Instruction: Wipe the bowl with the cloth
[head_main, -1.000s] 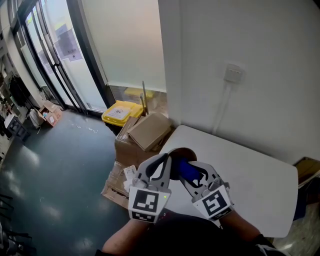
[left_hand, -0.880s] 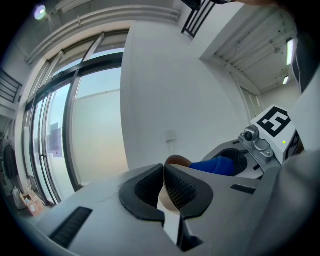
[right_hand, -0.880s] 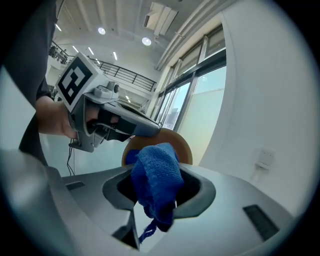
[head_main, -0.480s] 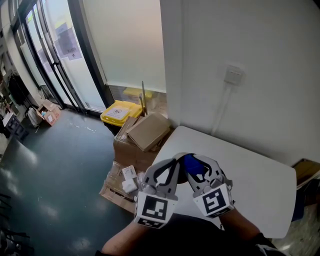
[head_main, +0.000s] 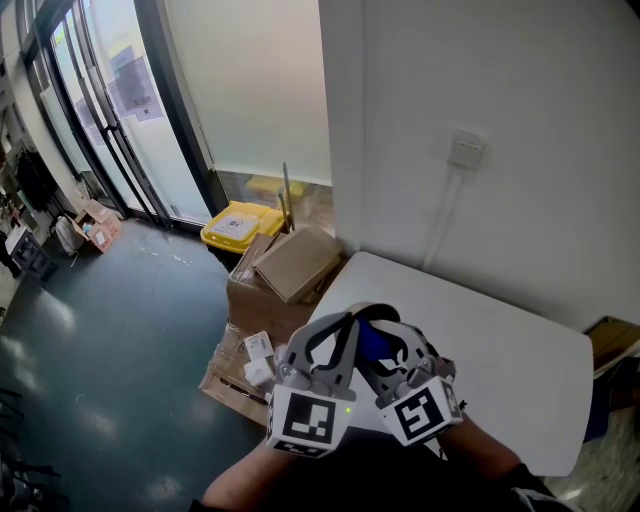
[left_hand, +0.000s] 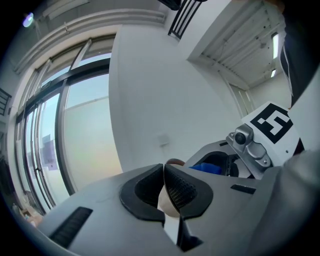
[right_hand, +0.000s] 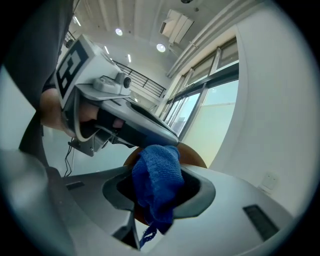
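A white tabletop stands against a white wall that carries 1 pale socket plate. Left of it lies a dark teal floor, running up to tall glass doors. Cardboard boxes are piled against the tabletop's left edge, flaps shut, with a yellow bin beyond them; its lid is on, so its contents cannot be told.

The 2 grippers are held close together over the tabletop's near left edge. The left gripper is clenched on the wall of the brown bowl, a pale strip of the bowl pinched between its pads. The right gripper grasps a bunched blue cloth, which lies against the bowl's inside, a loose end hanging below the jaws.
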